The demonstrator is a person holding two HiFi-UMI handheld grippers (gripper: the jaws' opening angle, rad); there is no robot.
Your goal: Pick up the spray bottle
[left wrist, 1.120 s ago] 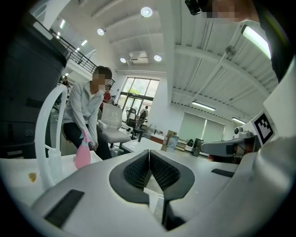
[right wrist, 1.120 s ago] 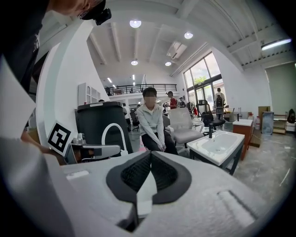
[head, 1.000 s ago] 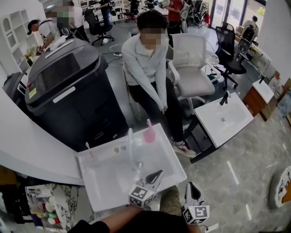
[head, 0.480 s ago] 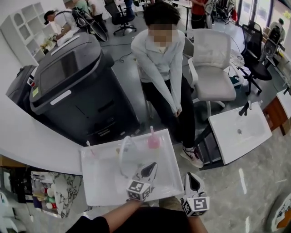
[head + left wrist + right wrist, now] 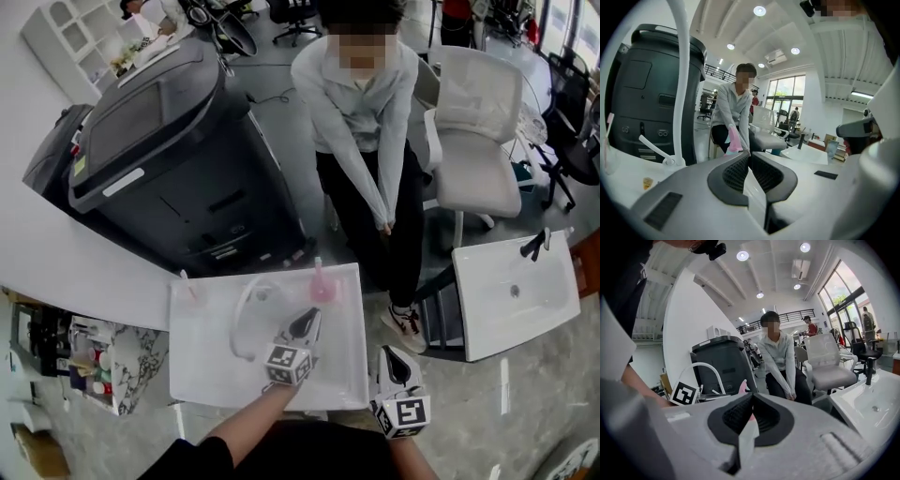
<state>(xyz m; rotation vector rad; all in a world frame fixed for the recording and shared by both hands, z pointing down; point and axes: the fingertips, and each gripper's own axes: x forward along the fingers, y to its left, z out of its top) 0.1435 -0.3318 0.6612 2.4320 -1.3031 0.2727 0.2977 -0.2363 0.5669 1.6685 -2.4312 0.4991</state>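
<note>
The spray bottle [image 5: 320, 286] is small and pink and stands upright at the far edge of a white sink basin [image 5: 202, 375]. My left gripper [image 5: 307, 321] hovers over the basin just short of the bottle, jaws shut and empty. In the left gripper view the bottle [image 5: 733, 140] shows just beyond the closed left gripper [image 5: 749, 154]. My right gripper [image 5: 392, 359] hangs off the basin's right edge, also shut with nothing held. In the right gripper view the pink bottle [image 5: 742, 387] peeks over the right gripper [image 5: 752, 394].
A white arched faucet [image 5: 242, 319] rises from the basin left of the bottle. A large black machine [image 5: 169, 159] stands behind it. A seated person [image 5: 361, 122] and a white chair [image 5: 478, 141] are beyond. A second sink [image 5: 516, 291] lies to the right.
Both grippers have moved forward and a little down. The left gripper's tip has closed most of the gap to the pink bottle. Both jaws stay shut.
</note>
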